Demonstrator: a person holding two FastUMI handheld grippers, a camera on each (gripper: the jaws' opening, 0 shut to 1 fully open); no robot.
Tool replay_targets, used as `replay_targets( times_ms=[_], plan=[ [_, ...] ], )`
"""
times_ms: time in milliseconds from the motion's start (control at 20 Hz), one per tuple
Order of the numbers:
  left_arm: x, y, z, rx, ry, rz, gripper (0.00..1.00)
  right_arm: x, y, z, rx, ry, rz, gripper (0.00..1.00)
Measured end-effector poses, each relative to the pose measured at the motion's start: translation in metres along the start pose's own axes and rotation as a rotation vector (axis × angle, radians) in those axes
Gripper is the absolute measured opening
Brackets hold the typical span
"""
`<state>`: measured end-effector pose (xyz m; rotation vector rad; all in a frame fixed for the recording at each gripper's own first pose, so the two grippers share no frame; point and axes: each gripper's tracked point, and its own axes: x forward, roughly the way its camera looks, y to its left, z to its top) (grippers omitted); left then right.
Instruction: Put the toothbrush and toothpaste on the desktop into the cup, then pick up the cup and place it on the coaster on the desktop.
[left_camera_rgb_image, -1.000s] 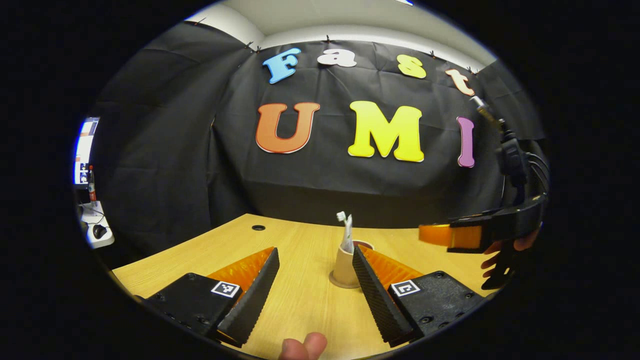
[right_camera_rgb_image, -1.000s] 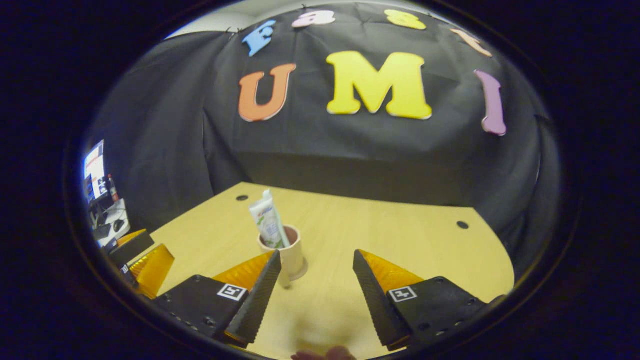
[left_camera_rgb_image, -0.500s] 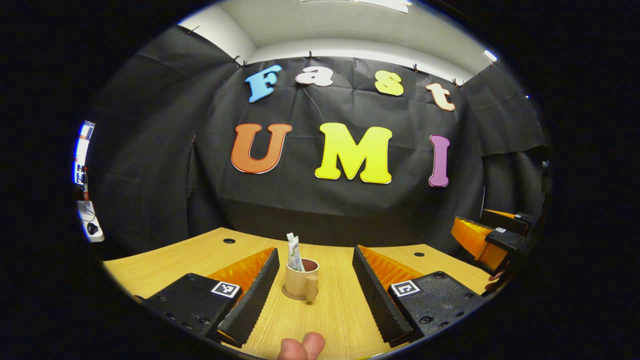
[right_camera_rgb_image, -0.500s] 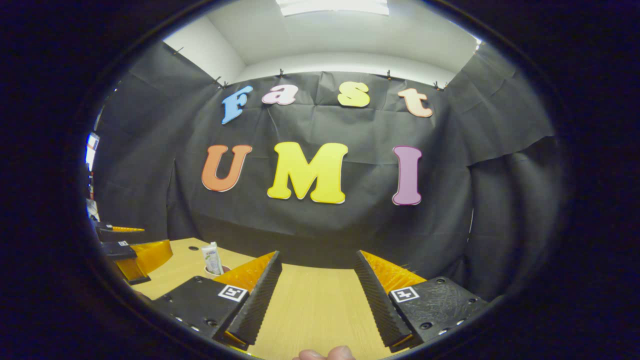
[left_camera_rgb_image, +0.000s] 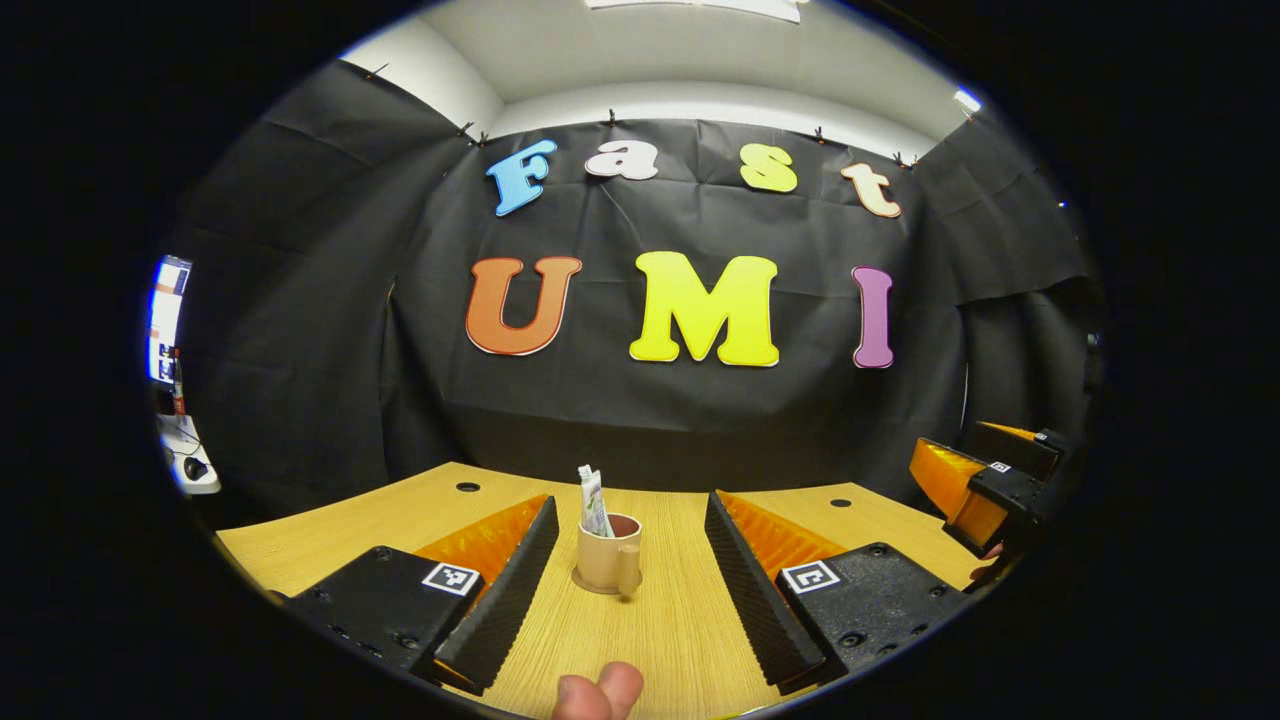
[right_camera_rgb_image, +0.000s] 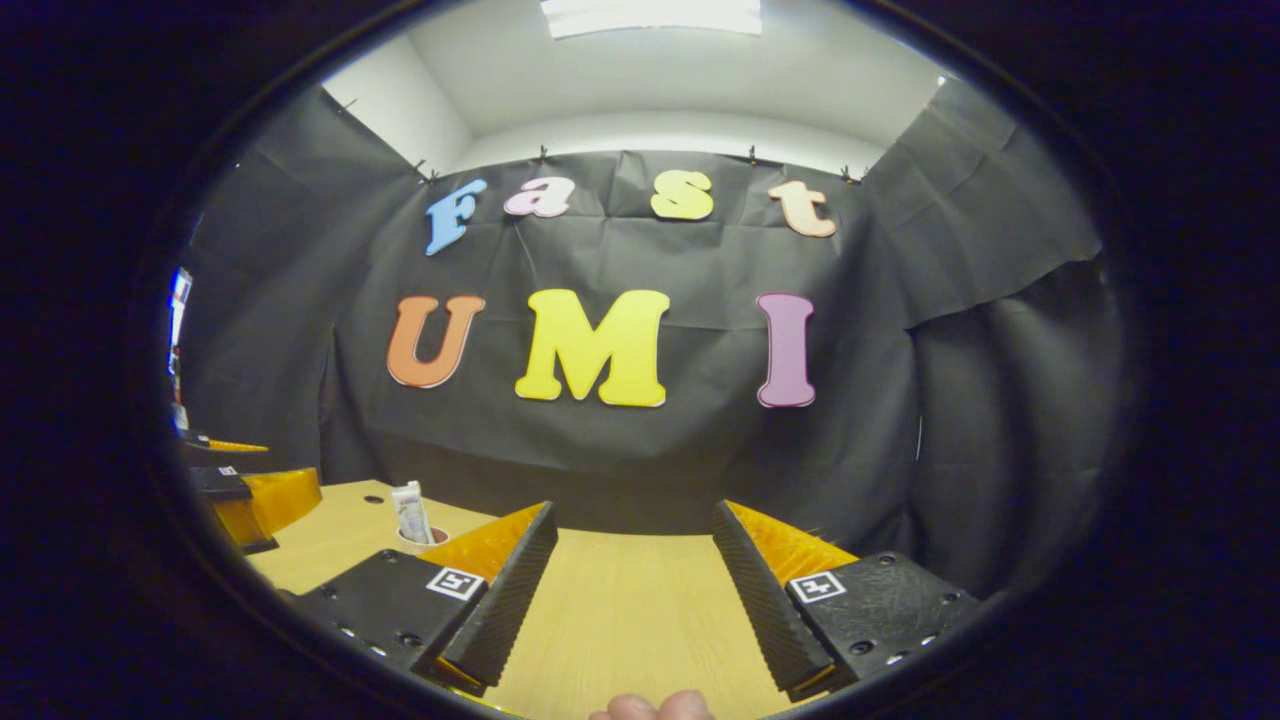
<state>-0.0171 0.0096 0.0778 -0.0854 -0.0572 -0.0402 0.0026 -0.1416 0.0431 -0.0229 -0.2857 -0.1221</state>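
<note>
Cup (left_camera_rgb_image: 607, 556) sits on the coaster (left_camera_rgb_image: 600, 587), mid-bench (left_camera_rgb_image: 330, 525), handle turned toward the near side. Toothpaste tube (left_camera_rgb_image: 594, 500) stands upright in it, poking above the rim. Toothbrush: can't make it out from here, too small to tell, presumably behind the tube.

Left tongs (left_camera_rgb_image: 628, 590): jaws wide, nothing between them, cup framed in the gap but farther off, not touching. A fingertip (left_camera_rgb_image: 598, 695) of the holding hand shows at the near edge of the left gripper view.

Right tongs (right_camera_rgb_image: 632, 592): jaws wide, empty, pointing at bare bench off to the right of the cup. In the right gripper view the cup (right_camera_rgb_image: 420, 540) with the tube (right_camera_rgb_image: 411, 512) is at far left, partly hidden behind the tongs' own left finger. In the left gripper view the right tongs sit at the right edge, well apart from the cup.

Step read: looks like the final placement is done. Cup on coaster, contents in, both tongs clear. Judging from the layout only, task is at or very near the end.

Next move, if any: just keep both tongs off the cup and hold clear. Only open check is the toothbrush; a closer look into the cup would confirm it. If it is missing, that goes in first with the cup steadied, since the tall tube makes the cup tippy when nudged.
</note>
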Motion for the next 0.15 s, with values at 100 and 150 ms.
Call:
replay_targets(
  times_ms=[100, 150],
  plan=[
    [-0.0005, -0.0003, -0.0013, -0.001, -0.002, -0.007, 0.93, -0.0001, 0.0034, -0.0034, -0.007, 0.002, -0.004, 0.98],
    [-0.0002, -0.0013, -0.0014, -0.004, 0.0, -0.011, 0.94, -0.0003, 0.0049, -0.0038, -0.007, 0.004, -0.004, 0.95]
  ],
)
